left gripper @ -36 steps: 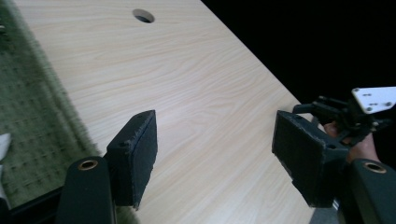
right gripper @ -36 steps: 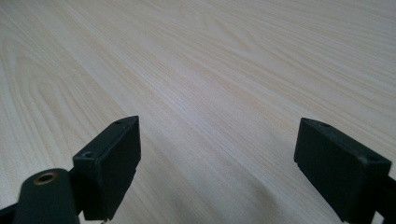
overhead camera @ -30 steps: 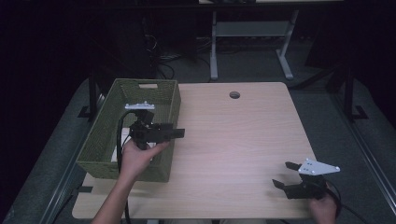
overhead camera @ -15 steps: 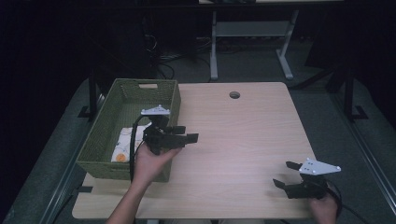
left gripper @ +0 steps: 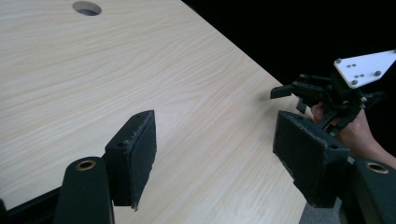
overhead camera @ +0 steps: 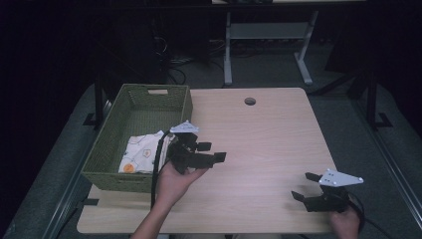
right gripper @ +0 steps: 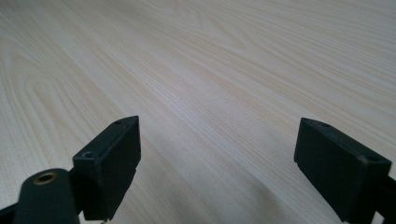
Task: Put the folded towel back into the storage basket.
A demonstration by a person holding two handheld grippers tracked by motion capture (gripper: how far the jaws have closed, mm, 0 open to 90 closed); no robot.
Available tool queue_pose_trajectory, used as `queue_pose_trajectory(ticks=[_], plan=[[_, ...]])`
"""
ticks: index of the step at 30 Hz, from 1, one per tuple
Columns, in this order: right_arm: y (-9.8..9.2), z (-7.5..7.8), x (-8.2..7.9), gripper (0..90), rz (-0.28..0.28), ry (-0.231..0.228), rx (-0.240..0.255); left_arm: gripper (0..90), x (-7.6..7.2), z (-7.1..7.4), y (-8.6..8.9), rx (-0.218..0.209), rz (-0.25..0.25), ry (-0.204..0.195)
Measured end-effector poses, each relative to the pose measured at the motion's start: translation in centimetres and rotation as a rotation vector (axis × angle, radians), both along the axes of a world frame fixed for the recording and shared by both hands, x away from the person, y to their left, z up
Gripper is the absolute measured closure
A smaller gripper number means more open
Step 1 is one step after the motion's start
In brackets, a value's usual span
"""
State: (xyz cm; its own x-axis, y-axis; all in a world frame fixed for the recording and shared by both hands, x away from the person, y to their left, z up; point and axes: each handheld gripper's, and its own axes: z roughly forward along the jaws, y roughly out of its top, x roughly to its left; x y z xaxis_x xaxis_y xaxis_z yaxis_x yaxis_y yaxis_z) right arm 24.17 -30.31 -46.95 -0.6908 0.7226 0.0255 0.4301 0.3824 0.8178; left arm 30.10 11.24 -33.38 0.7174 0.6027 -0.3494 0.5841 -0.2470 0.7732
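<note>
Gaping wide, left gripper [overhead camera: 213, 153] jaws (nothing between) | right gripper [overhead camera: 306, 185] jaws wide, over bare table [overhead camera: 268, 134]

Left gripper [overhead camera: 211, 153]: held above the table [overhead camera: 268, 129], just right of the green basket [overhead camera: 149, 99], jaws wide apart and pointing toward the table's right side, nothing between them.
Left hand [overhead camera: 176, 179]: cupped under the gripper body, forearm rising from the table's near edge.
Right gripper [overhead camera: 304, 186]: low over the table's near right corner, jaws spread wide and empty, pointing left across the table.
Right hand [overhead camera: 346, 221]: behind the gripper at the near edge; also seen gripping it in the left gripper view.
</note>
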Motion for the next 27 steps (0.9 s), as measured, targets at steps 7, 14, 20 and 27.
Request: queue_pose_trajectory(ticks=[7, 14, 20, 27], plan=[[-0.2, 0.0, 0.0, 14.2, -0.004, 0.003, 0.002, 29.8, -0.5, -1.1, -1.8, -0.004, -0.031, 0.015], [-0.5, 0.0, 0.0, 14.2, -0.012, 0.006, 0.011, 29.6, -1.3, -2.2, -4.0, 0.010, -0.059, 0.007], [-0.4, 0.0, 0.0, 14.2, -0.002, 0.007, 0.009, 29.7, -2.9, -4.2, -6.1, 0.024, -0.090, 0.002], [-0.5, 0.4, -0.1, 14.1, 0.018, -0.007, 0.008, 29.1, -5.0, -6.6, -7.2, 0.044, -0.118, -0.014]])
